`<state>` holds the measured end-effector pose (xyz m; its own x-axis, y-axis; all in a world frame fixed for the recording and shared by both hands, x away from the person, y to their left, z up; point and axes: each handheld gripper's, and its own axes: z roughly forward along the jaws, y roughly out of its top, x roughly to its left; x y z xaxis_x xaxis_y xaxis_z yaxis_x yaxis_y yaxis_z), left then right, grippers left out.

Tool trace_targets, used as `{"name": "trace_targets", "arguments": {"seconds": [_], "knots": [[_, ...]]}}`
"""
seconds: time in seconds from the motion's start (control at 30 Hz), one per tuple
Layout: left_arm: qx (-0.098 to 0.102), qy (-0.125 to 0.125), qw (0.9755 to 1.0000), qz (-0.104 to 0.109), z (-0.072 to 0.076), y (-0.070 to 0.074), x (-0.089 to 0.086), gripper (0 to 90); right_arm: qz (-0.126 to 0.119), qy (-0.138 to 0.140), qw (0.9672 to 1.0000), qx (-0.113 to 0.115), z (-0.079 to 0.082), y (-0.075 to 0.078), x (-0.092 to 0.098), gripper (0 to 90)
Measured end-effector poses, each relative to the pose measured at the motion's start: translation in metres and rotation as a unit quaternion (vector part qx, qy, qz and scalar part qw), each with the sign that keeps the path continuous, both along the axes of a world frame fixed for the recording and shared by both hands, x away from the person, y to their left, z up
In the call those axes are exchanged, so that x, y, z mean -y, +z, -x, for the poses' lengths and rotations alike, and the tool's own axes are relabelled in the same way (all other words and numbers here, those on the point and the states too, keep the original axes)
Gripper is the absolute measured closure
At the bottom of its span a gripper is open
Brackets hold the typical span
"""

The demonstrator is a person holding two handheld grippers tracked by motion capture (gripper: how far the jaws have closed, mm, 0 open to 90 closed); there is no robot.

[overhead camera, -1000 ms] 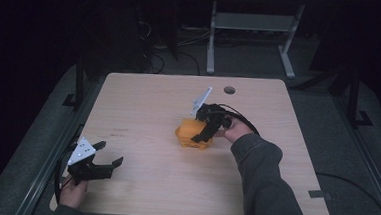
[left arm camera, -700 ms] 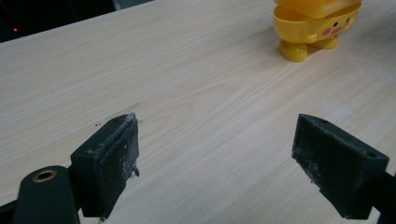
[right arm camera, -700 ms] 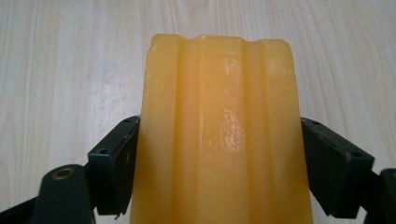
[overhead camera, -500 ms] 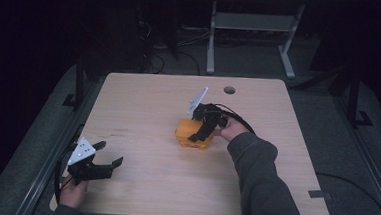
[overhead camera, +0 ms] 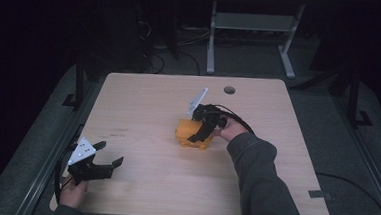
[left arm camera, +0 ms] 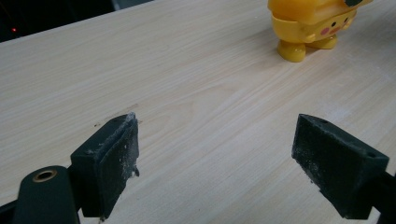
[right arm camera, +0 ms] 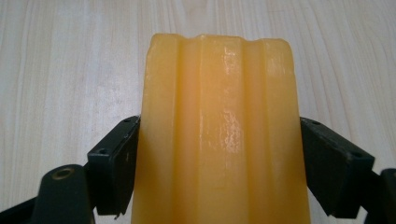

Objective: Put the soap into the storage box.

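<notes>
A glossy yellow-orange plastic toy figure [overhead camera: 192, 134] with stubby feet, pink cheek spots and a ribbed back stands near the centre of the pale wood-grain surface [overhead camera: 144, 99]. The right gripper [overhead camera: 203, 130] has its fingers [right arm camera: 114, 163] clenched on the toy's sides. At about seven o'clock, well apart, the left gripper [overhead camera: 109, 154] hangs with fingers [left arm camera: 109, 161] released.

Bare table [overhead camera: 143, 109] around yellow toy [overhead camera: 189, 135]

Wooden table [overhead camera: 143, 104], metal stand [overhead camera: 253, 26] beyond
</notes>
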<state>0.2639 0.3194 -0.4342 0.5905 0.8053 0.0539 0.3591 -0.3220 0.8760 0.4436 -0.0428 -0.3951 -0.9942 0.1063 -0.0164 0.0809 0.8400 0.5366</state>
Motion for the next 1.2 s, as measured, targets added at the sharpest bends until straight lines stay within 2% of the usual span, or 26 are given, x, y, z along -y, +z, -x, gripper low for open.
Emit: {"name": "trace_targets", "arguments": {"seconds": [0.27,0.37,0.53,0.67,1.2], "knots": [[-0.001,0.000,1.0000,0.002,0.000,0.000,0.000,14.2,0.000,-0.006,1.0000,-0.004,0.000,-0.001,0.000,19.7],[0.000,-0.001,1.0000,0.003,0.000,0.000,0.000,14.2,0.001,-0.017,0.9997,-0.015,-0.001,-0.002,0.000,15.2],[0.000,-0.001,1.0000,0.003,0.000,0.000,0.000,14.2,-0.001,-0.027,0.9993,-0.026,-0.002,-0.001,0.003,14.5],[-0.001,-0.002,1.0000,0.001,0.000,0.000,0.001,14.2,-0.008,-0.030,0.9993,-0.023,-0.001,0.001,0.006,14.2],[-0.002,-0.004,1.0000,-0.004,-0.001,0.000,0.001,14.2,-0.013,-0.038,0.9992,-0.005,0.004,0.013,0.016,14.2]]}}
